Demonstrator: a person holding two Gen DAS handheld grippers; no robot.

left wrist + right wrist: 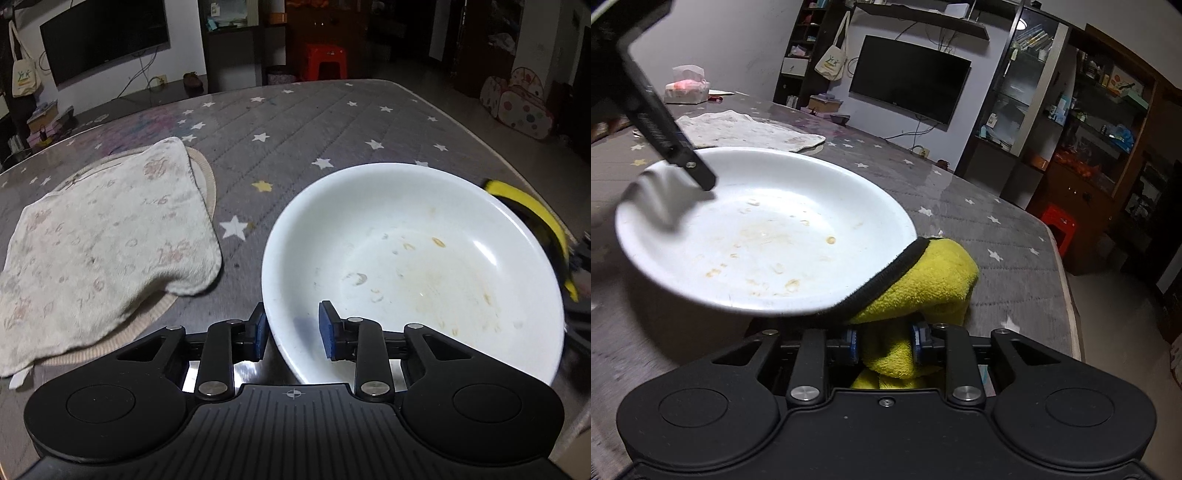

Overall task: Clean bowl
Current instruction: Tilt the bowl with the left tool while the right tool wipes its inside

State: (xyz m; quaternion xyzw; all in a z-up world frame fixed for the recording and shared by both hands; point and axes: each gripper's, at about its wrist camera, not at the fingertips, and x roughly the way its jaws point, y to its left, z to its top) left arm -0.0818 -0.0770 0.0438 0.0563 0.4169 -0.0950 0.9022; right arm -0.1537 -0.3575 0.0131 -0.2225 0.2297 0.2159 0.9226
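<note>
The left tool [291, 330] is pinching the dirty white bowl's [406, 258] rim; the bowl looks slippery and breakable. The right tool [884, 341] is squeezing a soft yellow cloth [934, 273] beside the bowl.

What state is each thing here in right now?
bowl: dirty with dried food marks, tilted, rim gripped
left gripper: jaws closed on the bowl's rim
right gripper: jaws closed on the yellow cloth
yellow cloth: bunched, at the bowl's edge
white towel: lying on the table

Black ribbed left tongs [291, 330], blue pads [327, 328]; silver screws [373, 388]
</note>
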